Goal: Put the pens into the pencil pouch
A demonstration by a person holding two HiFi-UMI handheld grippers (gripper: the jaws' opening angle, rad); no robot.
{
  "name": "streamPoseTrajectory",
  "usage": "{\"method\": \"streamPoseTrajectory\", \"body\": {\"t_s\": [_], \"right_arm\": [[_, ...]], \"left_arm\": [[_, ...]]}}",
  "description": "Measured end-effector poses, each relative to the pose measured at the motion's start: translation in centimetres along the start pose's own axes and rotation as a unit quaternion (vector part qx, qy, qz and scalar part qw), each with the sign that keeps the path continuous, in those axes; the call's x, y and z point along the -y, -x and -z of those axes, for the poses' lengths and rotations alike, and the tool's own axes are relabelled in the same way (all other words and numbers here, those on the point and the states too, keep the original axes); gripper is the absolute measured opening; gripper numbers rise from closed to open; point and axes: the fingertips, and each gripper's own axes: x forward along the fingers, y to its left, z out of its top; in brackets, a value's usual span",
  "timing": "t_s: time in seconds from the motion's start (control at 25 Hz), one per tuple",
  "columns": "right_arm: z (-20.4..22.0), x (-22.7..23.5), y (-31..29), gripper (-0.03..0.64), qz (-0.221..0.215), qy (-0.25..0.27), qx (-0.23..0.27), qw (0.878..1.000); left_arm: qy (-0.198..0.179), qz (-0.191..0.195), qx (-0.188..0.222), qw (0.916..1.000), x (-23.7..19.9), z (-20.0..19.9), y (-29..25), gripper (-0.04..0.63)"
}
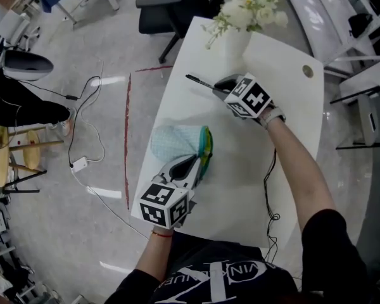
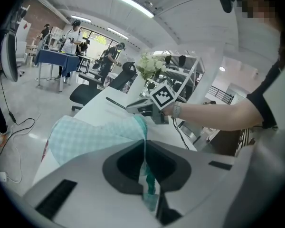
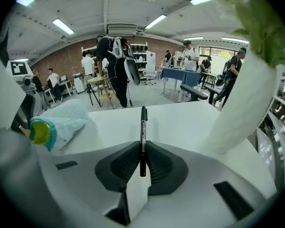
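Black printed T-shirt (image 1: 215, 277), red wrist cord (image 1: 163, 234), watch (image 1: 273, 116); grey hand-held grippers (image 1: 199, 161) (image 1: 216, 85) bearing marker cubes (image 1: 164, 204)

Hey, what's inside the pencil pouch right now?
Only yellow-green lining shows at the pencil pouch mouth; deeper inside is covered by fabric. The pen is outside, clamped in the right gripper.

right hand-held gripper (image 3: 142, 151): jaws clamped on black pen (image 3: 143, 122) | pen: points away over white table (image 3: 190, 122) | pouch (image 3: 61, 120): left

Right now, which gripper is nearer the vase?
Right. The right gripper, shut on the pen, sits just beside the vase. The left gripper, shut on the pouch, is well away from it, toward the near end of the table.
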Motion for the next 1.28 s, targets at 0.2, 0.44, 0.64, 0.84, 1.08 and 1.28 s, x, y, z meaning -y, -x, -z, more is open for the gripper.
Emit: {"method": "streamPoseTrajectory", "body": {"t_s": [0.2,0.44,0.64,0.84,1.08,1.28], "right_arm": [[0.7,-4.2,6.3,0.049,-0.002,0.0,0.034,0.999],[3.2,-10.5,13.3,0.049,0.002,-0.003,0.051,0.999],[6.7,-13.5,15.9,0.049,0.022,-0.023,0.027,0.999],[9.0,-14.7,16.5,0.049,0.029,-0.022,0.0,0.999],[10.1,-16.4,16.0,0.049,0.029,-0.002,-0.057,0.998],[10.4,-16.9,15.5,0.051,0.054,0.047,-0.12,0.99]], "left_arm": [[-0.011,0.006,-0.007,0.9999,0.8,0.0,-0.8,0.015],[-0.02,0.006,-0.012,0.9997,1.4,-0.3,-1.9,0.015],[-0.034,0.004,-0.011,0.9994,1.6,-1.1,-2.1,0.015],[-0.05,0.01,-0.015,0.9986,2.4,-1.3,-2.5,0.015],[-0.071,0.026,-0.022,0.9969,4.4,-0.9,-2.6,0.015],[-0.097,0.046,-0.039,0.9934,5.9,0.1,-2.6,0.015]]}}
